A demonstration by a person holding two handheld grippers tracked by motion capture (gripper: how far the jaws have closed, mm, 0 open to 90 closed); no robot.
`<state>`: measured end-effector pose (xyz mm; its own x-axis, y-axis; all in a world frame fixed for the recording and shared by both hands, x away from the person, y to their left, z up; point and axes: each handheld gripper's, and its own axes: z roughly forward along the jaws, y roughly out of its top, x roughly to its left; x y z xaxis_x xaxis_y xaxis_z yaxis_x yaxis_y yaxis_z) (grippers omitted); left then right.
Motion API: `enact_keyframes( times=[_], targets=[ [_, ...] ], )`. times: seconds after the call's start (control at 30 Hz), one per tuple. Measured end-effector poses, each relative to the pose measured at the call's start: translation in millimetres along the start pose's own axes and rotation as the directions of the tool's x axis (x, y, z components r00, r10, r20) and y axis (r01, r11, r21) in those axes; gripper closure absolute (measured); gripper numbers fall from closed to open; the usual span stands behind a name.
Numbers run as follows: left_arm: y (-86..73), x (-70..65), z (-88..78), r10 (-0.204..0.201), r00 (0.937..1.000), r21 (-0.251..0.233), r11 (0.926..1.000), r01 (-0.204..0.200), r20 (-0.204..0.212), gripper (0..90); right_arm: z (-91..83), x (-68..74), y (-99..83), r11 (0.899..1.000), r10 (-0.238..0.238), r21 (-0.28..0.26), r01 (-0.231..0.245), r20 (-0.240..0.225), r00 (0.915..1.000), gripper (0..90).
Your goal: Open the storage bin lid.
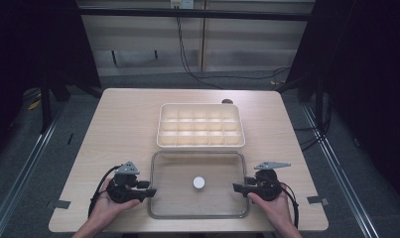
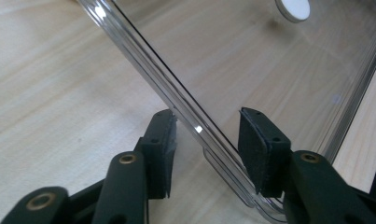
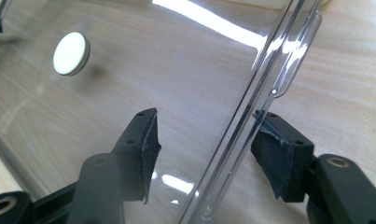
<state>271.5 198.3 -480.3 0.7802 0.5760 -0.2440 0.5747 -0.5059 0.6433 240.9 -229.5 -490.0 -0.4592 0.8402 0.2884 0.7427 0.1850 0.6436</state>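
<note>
A clear rectangular lid lies flat on the table's near half, with a white round knob at its middle. My left gripper is open at the lid's left edge; in the left gripper view its pads straddle the clear rim. My right gripper is open at the lid's right edge, its pads standing either side of the rim. The knob shows in both gripper views. Neither gripper pinches the rim.
A cream compartment tray with several empty cells sits just beyond the lid. A small dark object lies behind the tray. The wooden table has bare room left and right. Cables trail across the floor beyond.
</note>
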Motion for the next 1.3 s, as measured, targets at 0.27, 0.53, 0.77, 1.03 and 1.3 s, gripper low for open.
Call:
enact_keyframes(
  times=[0.27,0.53,0.77,1.03,1.3],
  targets=[
    [-3.0,-3.6,0.9,-0.005,0.9997,0.013,0.9999,0.005,0.022,55.1,-2.1,3.7,-5.3,1.0,0.02,0.016,-0.02,0.02,0.9996,38.9],
    [-2.6,-3.4,5.6,-0.007,0.9994,0.054,0.9985,0.005,0.034,51.3,-1.3,7.6,-9.4,1.0,-0.014,0.025,0.012,0.058,0.9982,34.6],
    [-2.1,-3.5,9.7,-0.001,0.9994,0.059,0.9982,-0.001,0.033,45.2,1.4,4.1,-8.4,0.999,-0.037,0.006,0.037,0.058,0.9976,31.1],
    [-1.4,-1.7,10.6,0.012,0.9999,0.051,0.9986,-0.013,0.002,37.2,-9.4,-3.2,-7.6,0.998,-0.008,-0.062,0.01,0.038,0.9993,24.8],
    [-2.3,3.1,-10.5,-0.036,0.9986,-0.084,0.9959,0.033,-0.039,31.0,-35.3,-0.9,-6.7,0.977,-0.026,-0.21,0.03,0.022,0.9994,23.3]
  ],
)
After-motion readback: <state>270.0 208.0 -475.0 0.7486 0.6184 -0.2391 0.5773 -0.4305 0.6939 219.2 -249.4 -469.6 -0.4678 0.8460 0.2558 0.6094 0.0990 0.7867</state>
